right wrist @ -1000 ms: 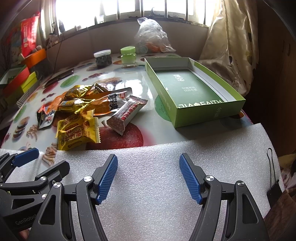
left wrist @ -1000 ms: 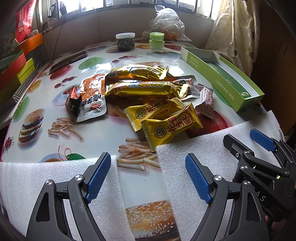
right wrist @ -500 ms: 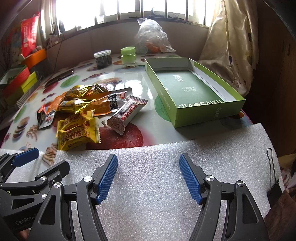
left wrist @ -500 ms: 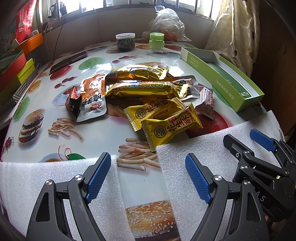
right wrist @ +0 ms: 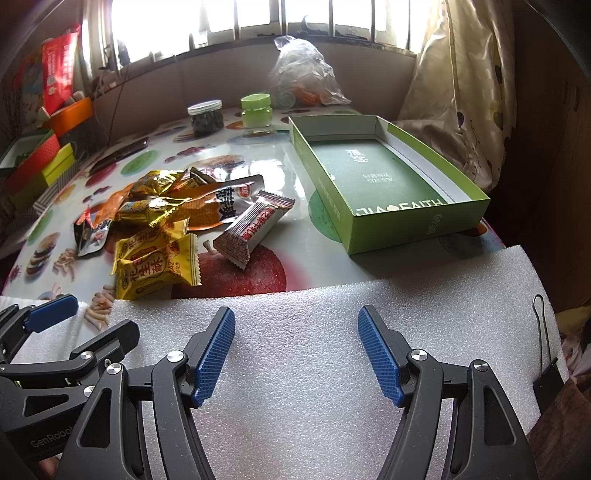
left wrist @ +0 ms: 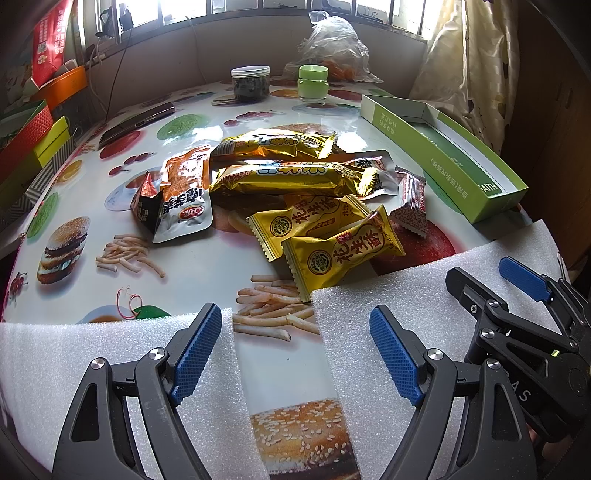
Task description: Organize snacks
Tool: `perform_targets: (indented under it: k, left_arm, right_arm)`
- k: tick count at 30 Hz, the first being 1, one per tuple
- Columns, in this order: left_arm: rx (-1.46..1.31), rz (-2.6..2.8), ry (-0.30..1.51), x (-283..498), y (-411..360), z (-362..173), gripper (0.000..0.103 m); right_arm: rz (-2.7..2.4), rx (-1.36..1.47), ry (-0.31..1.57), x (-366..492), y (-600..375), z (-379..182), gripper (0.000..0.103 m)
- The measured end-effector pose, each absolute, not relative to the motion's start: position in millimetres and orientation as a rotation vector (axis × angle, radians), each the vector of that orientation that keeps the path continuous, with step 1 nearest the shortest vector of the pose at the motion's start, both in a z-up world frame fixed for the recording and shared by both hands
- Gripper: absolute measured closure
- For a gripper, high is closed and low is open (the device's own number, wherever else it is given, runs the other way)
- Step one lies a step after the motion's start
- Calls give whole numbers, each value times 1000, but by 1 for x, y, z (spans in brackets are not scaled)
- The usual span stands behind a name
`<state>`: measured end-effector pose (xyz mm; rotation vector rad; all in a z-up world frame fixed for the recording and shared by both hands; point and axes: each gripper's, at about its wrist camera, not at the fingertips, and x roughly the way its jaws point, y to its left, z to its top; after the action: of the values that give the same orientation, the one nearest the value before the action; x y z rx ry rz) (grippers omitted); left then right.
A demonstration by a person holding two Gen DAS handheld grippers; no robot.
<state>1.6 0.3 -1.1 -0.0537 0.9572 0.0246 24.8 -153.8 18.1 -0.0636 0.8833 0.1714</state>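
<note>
Both the left tongs (left wrist: 295, 347) and right tongs (right wrist: 296, 350) rest released over white foam, holding nothing. Snacks (left wrist: 295, 199) lie piled mid-bench (left wrist: 229, 266), left of an open green box (right wrist: 384, 184).

Daylight came from the barred window (right wrist: 236, 22), overexposed behind the glossy printed tablecloth (right wrist: 291, 162), which showed white glare. Frame corners were dark and curved.
</note>
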Motion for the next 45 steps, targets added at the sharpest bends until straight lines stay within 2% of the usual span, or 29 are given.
perform_targets:
  k: [25, 33, 45]
  left_arm:
    - [-107, -4, 960, 3, 11, 2, 20]
    - [-120, -24, 954, 6, 17, 11, 20]
    - [-199, -18, 899, 29, 52, 32, 20]
  right_arm:
    - [181, -62, 887, 25, -155, 17, 34]
    - [206, -17, 842, 32, -162, 38, 34]
    - [273, 32, 875, 69, -150, 48, 38]
